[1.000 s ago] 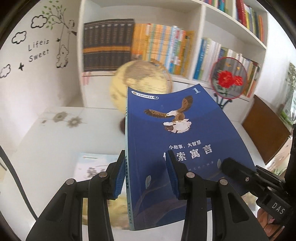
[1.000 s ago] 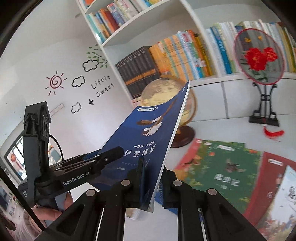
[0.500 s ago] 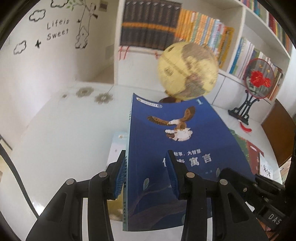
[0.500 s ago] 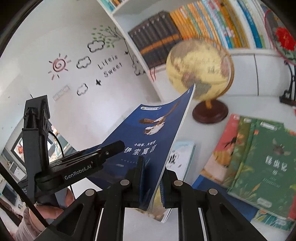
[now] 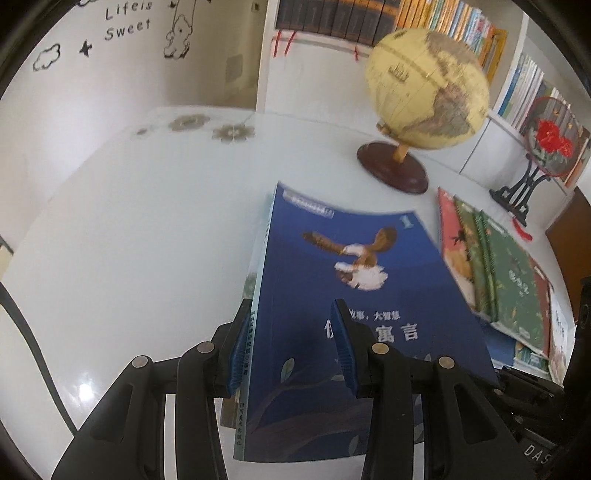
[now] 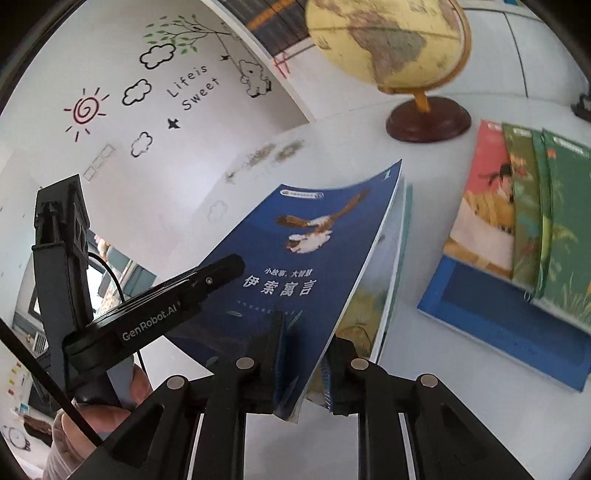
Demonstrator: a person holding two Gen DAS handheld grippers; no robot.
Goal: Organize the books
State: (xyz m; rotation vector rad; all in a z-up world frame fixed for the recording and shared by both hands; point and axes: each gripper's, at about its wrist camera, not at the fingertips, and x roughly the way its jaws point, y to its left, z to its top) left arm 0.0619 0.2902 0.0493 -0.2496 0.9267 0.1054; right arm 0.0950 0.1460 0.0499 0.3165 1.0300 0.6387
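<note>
A blue book (image 5: 351,295) with an eagle on its cover hangs tilted, low over a pale book (image 6: 369,306) that lies on the white table (image 5: 129,221). My left gripper (image 5: 289,306) is shut on the blue book at its spine side. One pad sits on the cover and the other against the spine. In the right wrist view, one of that gripper's fingers (image 6: 218,271) lies across the cover. My right gripper (image 6: 304,332) has the book's lower edge (image 6: 314,258) between its jaws. They are opening, and the right pad stands clear of the pages.
A yellow globe (image 5: 424,88) on a brown base stands behind the books. To the right lies a stack of red and green books (image 5: 498,273) on a larger blue one (image 6: 498,325). A round red-flower fan (image 5: 550,140) stands by the bookshelf (image 5: 369,22). A person's hand (image 6: 110,406) holds the left gripper.
Both grippers have come down with the blue book, from in front of the shelf to just above the pale book on the table. The right jaws have widened a little.
</note>
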